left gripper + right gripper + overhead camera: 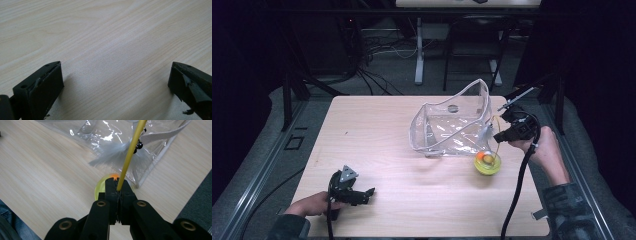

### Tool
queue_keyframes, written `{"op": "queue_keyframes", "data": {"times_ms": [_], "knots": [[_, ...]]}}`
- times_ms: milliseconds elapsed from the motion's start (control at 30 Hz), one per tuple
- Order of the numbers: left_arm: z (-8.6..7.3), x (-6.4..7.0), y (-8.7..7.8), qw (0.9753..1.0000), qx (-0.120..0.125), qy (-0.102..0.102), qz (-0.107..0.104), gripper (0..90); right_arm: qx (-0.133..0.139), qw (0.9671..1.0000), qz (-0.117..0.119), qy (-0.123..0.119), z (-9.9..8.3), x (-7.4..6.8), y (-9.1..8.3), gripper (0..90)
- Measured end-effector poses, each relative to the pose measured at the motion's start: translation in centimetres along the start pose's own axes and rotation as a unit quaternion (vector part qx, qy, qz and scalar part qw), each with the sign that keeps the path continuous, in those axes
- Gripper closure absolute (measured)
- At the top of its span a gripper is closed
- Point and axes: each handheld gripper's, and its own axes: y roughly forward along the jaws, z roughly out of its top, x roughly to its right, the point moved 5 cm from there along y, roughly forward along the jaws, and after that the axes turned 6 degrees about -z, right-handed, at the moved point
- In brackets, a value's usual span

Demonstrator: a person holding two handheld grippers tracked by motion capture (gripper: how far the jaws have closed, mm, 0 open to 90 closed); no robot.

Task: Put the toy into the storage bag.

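Observation:
A thin yellow wand (131, 155) with a grey feather tuft (110, 155) rises from a round yellow-green base (487, 163) that carries an orange ball (113, 175). My right gripper (117, 187) is shut on the wand's lower part, just above the base. In the high view the right gripper (499, 136) sits at the right side of a clear plastic pouch (452, 125), which stands open on the wooden table (377, 135); the feather (484, 132) lies against the pouch's wall. My left gripper (369, 192) rests open on the table near the front left, its jaws wide apart over bare wood (115, 65).
The pouch (100, 132) has white-edged seams and a small round thing inside at its far side. The table's right edge (185, 195) runs close to the right gripper, with dark floor beyond. Table legs and cables stand behind the table.

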Motion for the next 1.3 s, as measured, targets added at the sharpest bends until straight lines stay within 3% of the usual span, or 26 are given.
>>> {"op": "queue_keyframes", "data": {"times_ms": [333,633,1300], "knots": [[0.0,0.0,0.0,1.0,0.0,0.0,0.0,0.0,-0.011,0.9999,-0.004,0.008,-0.5,1.5,-1.3,88.3],[0.0,0.0,0.0,1.0,0.0,0.0,0.0,0.0,-0.027,0.9994,-0.002,0.02,-0.7,2.9,-1.2,88.2],[0.0,0.0,0.0,1.0,0.0,0.0,-0.001,0.0,-0.047,0.9981,-0.027,0.03,0.1,5.7,-2.9,88.3]]}}
